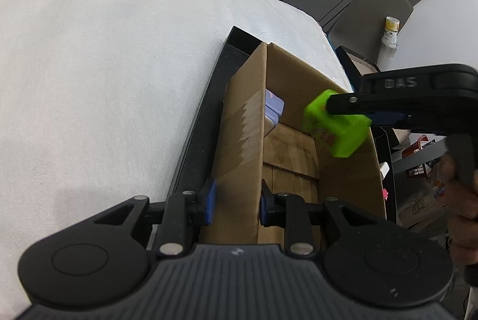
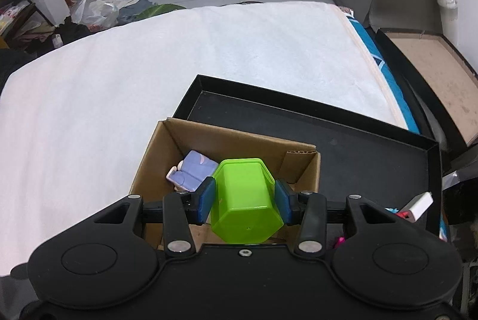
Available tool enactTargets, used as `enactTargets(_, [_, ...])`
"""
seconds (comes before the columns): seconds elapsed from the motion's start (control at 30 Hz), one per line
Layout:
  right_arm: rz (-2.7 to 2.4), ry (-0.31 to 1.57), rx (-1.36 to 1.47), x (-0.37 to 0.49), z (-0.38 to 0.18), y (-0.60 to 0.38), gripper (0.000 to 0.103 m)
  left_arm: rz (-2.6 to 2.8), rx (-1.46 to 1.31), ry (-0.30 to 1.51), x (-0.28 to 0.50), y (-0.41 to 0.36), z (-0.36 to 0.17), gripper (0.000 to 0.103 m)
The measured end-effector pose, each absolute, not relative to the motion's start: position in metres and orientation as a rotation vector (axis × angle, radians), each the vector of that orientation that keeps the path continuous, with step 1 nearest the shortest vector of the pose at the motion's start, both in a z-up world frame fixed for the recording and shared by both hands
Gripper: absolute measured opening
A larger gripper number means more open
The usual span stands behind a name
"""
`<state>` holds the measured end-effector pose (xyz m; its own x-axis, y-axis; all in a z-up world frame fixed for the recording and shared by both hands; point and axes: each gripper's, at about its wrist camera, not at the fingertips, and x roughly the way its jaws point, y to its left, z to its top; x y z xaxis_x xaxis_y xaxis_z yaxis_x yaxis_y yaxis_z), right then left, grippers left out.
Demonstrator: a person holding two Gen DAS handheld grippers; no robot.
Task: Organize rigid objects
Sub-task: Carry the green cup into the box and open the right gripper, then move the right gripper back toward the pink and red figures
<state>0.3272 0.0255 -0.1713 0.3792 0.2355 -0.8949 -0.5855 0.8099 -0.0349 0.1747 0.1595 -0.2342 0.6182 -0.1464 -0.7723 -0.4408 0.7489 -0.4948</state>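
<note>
A brown cardboard box (image 1: 349,176) (image 2: 155,152) stands in a black tray (image 2: 358,152) (image 1: 203,122) on a white cloth. My left gripper (image 1: 236,203) is shut on the box's left flap (image 1: 242,134). My right gripper (image 2: 245,202) is shut on a lime-green hexagonal cup (image 2: 243,200) and holds it over the box opening; the cup also shows in the left wrist view (image 1: 337,128), with the right gripper coming in from the right. A lavender toy (image 2: 194,173) (image 1: 273,108) lies inside the box at its far left.
The white cloth (image 2: 149,66) covers the table to the left and beyond the tray. A second black tray with a brown liner (image 2: 430,75) stands at the right. A white block (image 2: 419,202) and small pink items lie at the right tray edge.
</note>
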Motion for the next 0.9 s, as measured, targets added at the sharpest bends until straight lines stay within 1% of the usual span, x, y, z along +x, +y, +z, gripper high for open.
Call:
enactTargets(0.27, [0.528, 1.071, -0.351, 0.33, -0.191, 0.029, 0.047, 0.18, -0.737, 0.904, 0.175, 0.161, -0.236, 0.027])
enactTargets(0.3, [0.534, 1.072, -0.354, 0.329, -0.191, 0.029, 0.051, 0.181, -0.736, 0.904, 0.175, 0.162, -0.235, 0.027])
enactTargets(0.4, [0.55, 1.065, -0.372, 0.323, -0.186, 0.025, 0.057, 0.18, -0.735, 0.904, 0.175, 0.162, -0.236, 0.027])
enactTargets(0.53, [0.572, 1.057, -0.379, 0.317, -0.173, 0.014, 0.06, 0.18, -0.734, 0.905, 0.174, 0.163, -0.235, 0.027])
enactTargets(0.6, [0.581, 1.048, -0.381, 0.312, -0.165, 0.008, 0.066, 0.181, -0.735, 0.906, 0.174, 0.163, -0.235, 0.027])
enactTargets(0.8, [0.583, 1.008, -0.362, 0.306, -0.141, -0.018, 0.077, 0.184, -0.73, 0.909, 0.175, 0.162, -0.234, 0.027])
enactTargets(0.9, [0.576, 0.99, -0.334, 0.306, -0.13, -0.036, 0.078, 0.187, -0.727, 0.909, 0.176, 0.162, -0.234, 0.027])
